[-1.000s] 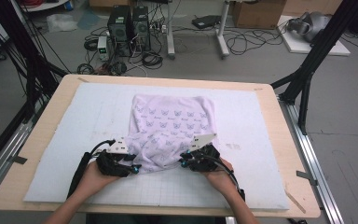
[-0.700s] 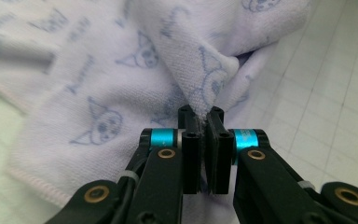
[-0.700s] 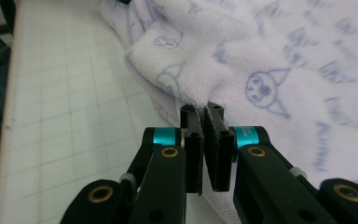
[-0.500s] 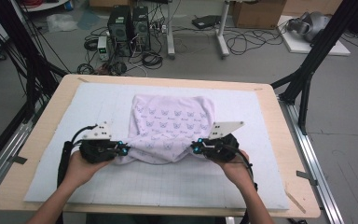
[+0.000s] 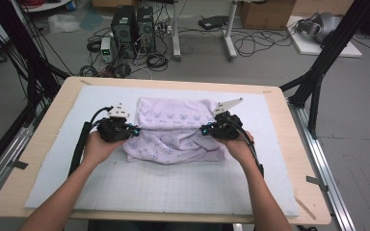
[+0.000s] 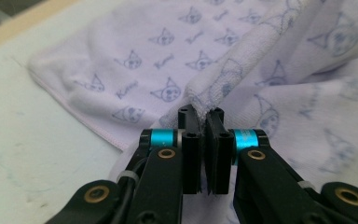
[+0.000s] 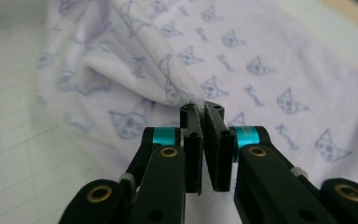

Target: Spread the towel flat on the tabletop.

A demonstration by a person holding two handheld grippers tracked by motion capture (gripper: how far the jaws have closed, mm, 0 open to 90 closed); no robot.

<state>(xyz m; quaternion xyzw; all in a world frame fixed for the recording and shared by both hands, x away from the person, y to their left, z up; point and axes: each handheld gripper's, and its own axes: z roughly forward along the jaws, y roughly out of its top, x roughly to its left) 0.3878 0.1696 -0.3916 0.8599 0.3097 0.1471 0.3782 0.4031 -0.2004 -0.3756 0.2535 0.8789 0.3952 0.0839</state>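
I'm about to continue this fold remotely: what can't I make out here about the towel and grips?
- High view: the towel edges pinched by the left hand-held gripper and right hand-held gripper are too small.
- Gripper views: the pinched hem runs behind the shut jaws.
- High view: layers under the raised fold are hidden.

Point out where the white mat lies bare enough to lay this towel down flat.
The roomiest bare patch of the white mat runs between the towel and the table's near edge, flanked by the forearms. Narrower strips lie left and right of the towel. The middle is crowded: both tongs, left and right, grip the towel's edge.
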